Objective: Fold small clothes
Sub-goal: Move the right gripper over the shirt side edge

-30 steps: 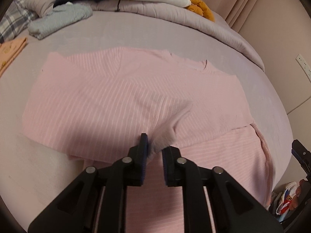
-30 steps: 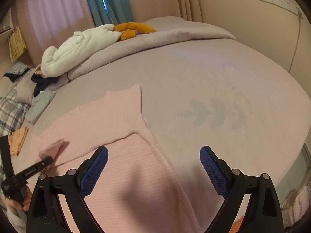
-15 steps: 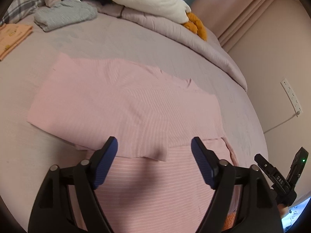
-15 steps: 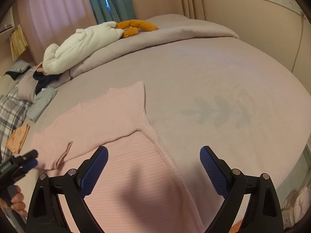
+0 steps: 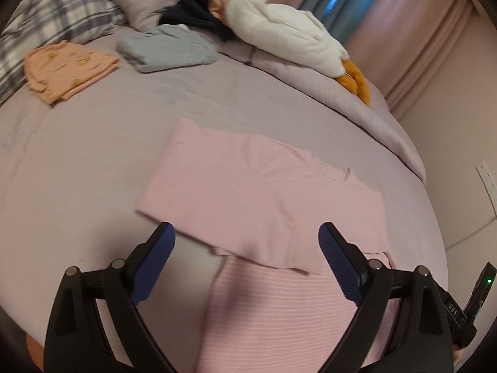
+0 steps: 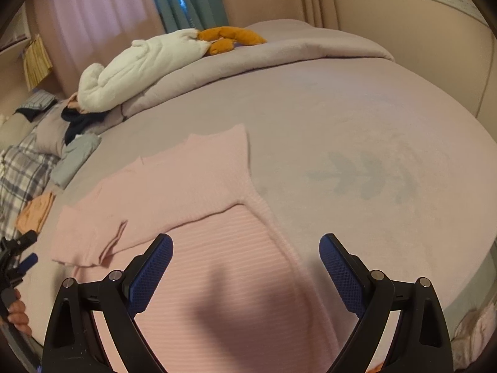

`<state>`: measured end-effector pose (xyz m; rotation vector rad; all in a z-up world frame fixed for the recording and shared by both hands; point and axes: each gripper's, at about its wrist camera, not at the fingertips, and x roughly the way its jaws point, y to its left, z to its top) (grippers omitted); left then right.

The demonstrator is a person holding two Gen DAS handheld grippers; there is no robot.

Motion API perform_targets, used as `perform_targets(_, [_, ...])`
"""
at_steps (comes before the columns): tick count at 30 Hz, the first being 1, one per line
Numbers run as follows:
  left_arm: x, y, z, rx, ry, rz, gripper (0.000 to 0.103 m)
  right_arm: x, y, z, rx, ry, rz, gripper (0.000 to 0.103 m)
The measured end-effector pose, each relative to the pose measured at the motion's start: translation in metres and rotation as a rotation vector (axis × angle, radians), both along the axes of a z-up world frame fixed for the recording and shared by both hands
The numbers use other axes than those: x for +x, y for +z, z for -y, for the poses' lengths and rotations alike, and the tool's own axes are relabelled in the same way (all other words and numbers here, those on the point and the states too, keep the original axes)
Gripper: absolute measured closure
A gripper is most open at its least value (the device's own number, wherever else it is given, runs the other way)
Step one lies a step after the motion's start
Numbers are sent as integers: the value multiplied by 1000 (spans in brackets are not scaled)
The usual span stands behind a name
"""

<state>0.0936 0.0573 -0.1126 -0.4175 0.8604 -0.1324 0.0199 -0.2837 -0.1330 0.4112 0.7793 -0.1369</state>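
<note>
A pink ribbed top (image 5: 264, 192) lies flat on the lilac bed, its upper part folded across the body; it also shows in the right wrist view (image 6: 186, 192). My left gripper (image 5: 247, 264) is open and empty, hovering just above the near folded edge. My right gripper (image 6: 245, 276) is open and empty, above the top's lower body near its right edge. The left gripper's tip shows at the left edge of the right wrist view (image 6: 18, 248).
A folded orange garment (image 5: 68, 65) and a folded grey one (image 5: 167, 48) lie at the far left of the bed. A white plush toy (image 5: 285, 43) with orange feet, dark clothes and plaid pillows (image 5: 56, 15) sit at the head. A wall socket (image 5: 487, 180) is at right.
My left gripper let go of the pink fabric, opened wide and pulled back and up. The folded part now lies flat. My right gripper stayed open and barely moved.
</note>
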Motion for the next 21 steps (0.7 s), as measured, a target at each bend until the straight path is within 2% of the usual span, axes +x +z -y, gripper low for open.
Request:
perform_targets(9, [-21,-8,-46,26,151,-24,7,30,4,-36,28,141,8,8])
perform_targets(13, [-30,-12,-62,15,193,-38,7,54,3,-62,106,238,5,10])
perform_targets(14, [-33,-12,-65,13,199,-41,7,61,1,-69,138,268,-4,13])
perform_targets(16, [-36,-13,-71,13,215,-46,7,72,-2,-84,188,321,-31,27])
perform_targets(18, [-39,-15,-76,11,230,-51,7,80,-6,-99,208,360,-50,32])
perform_targets(21, [-41,-16,-80,4,238,-58,7,93,-11,-122,242,421,-77,47])
